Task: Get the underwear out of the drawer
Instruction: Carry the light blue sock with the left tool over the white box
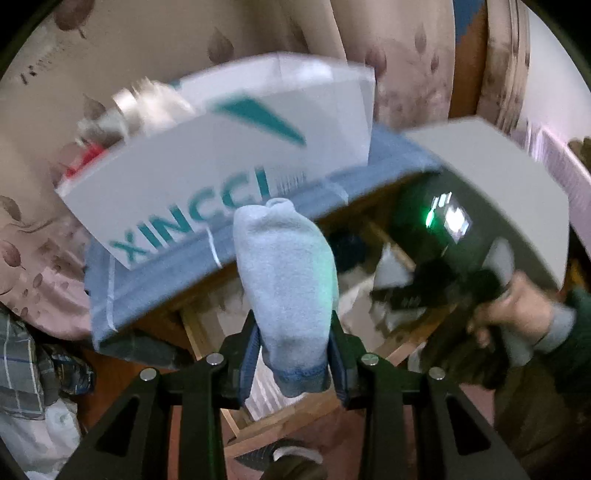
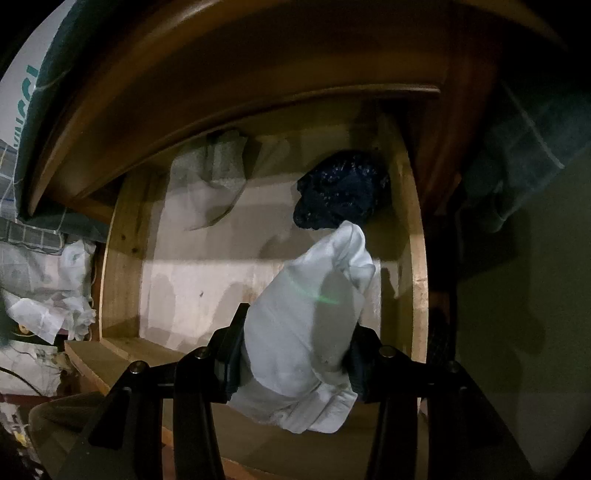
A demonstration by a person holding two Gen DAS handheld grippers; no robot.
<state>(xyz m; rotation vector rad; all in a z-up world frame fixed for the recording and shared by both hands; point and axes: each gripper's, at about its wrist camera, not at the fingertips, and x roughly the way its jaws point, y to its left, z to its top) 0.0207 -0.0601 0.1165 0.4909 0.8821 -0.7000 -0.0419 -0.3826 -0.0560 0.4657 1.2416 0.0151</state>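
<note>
A pale blue rolled garment (image 1: 286,291) with a darker blue hem is standing up between the fingers of the left gripper (image 1: 293,363), which is pinching it from both sides, lifted above the open wooden drawer (image 1: 199,332). In the right wrist view, a white bundled garment (image 2: 306,332) is sitting clamped between the fingers of the right gripper (image 2: 295,363), held over the pale floor of the drawer (image 2: 192,291).

Deeper in the drawer, a dark navy garment (image 2: 341,192) is lying at about 1 o'clock from the white bundle, against the right wall, and a grey-and-white piece (image 2: 214,177) is lying at about 11 o'clock, partly under the cabinet top.

On the cabinet top, a blue cloth (image 1: 155,273) is hanging over the front edge, and a white box with teal lettering (image 1: 207,170) is resting on it, at 11 o'clock from the blue roll. A person's hand (image 1: 506,314) is gripping the right gripper's handle at 3 o'clock. A floral curtain (image 1: 258,33) is filling the background at 12 o'clock, and crumpled white plastic (image 2: 48,295) is lying beside the drawer at 9 o'clock
</note>
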